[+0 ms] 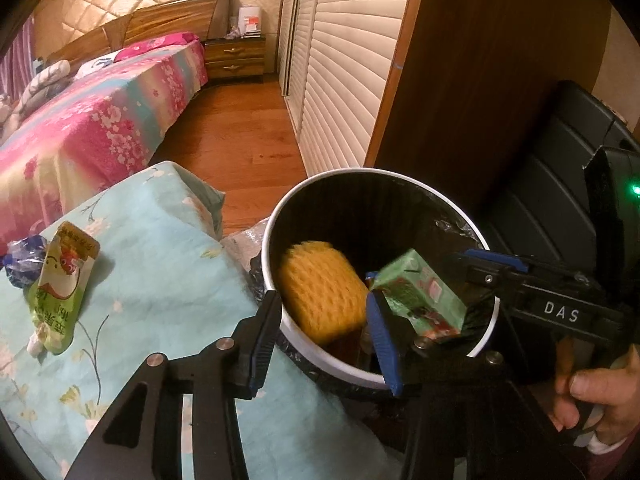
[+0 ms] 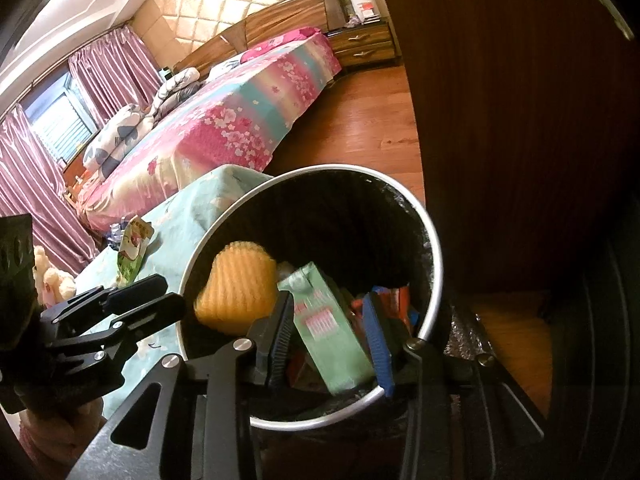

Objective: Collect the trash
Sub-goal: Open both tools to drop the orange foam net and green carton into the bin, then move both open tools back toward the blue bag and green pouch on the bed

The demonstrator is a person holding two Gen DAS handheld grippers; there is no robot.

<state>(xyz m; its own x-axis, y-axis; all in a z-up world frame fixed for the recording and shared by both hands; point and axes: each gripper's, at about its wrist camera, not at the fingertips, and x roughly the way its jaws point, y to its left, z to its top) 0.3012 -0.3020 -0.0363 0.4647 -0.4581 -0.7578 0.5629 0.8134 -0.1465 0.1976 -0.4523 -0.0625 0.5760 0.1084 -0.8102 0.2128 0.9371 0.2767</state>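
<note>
A trash bin [image 1: 276, 216] stands on the floor just right of a cloth-covered surface [image 1: 168, 248]. A foam net [image 1: 320, 296] and a drink carton [image 1: 420, 296] are in it; a pouch [image 1: 60, 276] lies on the cloth, left, a bed [image 1: 100, 120] behind.

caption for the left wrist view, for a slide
Left gripper open above the bin, yellow foam net dropping in; right gripper holds a green carton.

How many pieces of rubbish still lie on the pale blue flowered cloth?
2: a green printed drink pouch lies flat near the cloth's far edge, with a crumpled blue-and-white wrapper right beside it. More may lie out of view.
</note>
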